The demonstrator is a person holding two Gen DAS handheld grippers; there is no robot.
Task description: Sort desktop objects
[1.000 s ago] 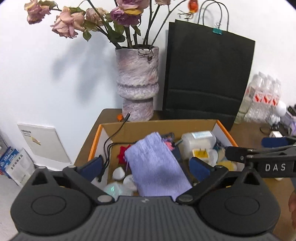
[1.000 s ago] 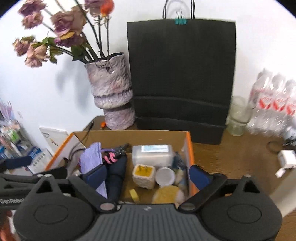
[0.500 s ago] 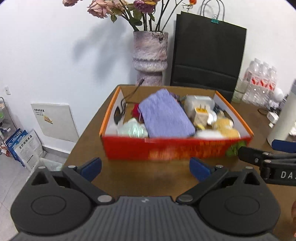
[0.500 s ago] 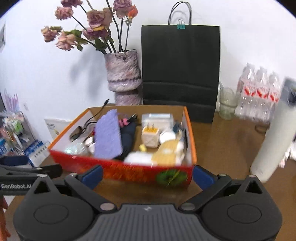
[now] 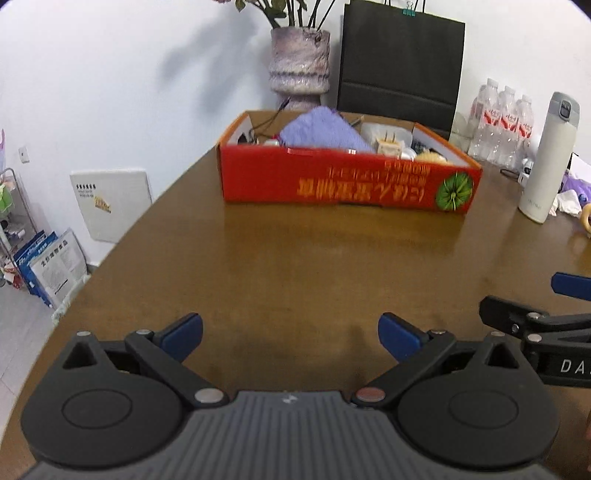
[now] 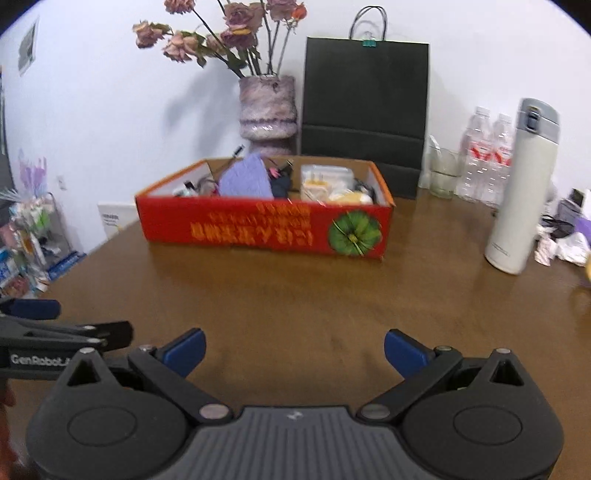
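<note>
Left tongs (image 5: 290,334): blue pads spread wide, nothing between them, hanging over bare brown bench (image 5: 295,258). Right tongs (image 6: 294,350): same, spread wide and empty over the bench. Each pair shows at the edge of the other's view, so they sit side by side, near each other, not touching.

Red cardboard box (image 5: 347,181) sits on the bench well ahead of both tongs, long side facing them, yellow print upside down, green round emblem (image 6: 354,232) at its right end. It is full: purple cloth pouch (image 5: 321,131) stands up in the left-middle part, dark cable (image 5: 266,122) left of it by the far wall, white plug adapter (image 6: 314,182) and a clear plastic container (image 6: 327,171) in the right half, something yellow (image 6: 351,199) at the near right corner. Other contents are too small and blurred to tell.

Behind the box, farthest from the tongs: mottled pink-grey vase (image 6: 267,107) with dried roses (image 6: 221,33), and a black paper bag (image 6: 365,110) with a teal clip, against the white wall. Ahead-right of the right tongs: white thermos flask (image 6: 524,188) upright on the bench, apart from the box. Beyond it stand wrapped water bottles (image 6: 484,155) and a glass (image 6: 441,177). Crumpled paper (image 6: 565,247) is at far right.
</note>
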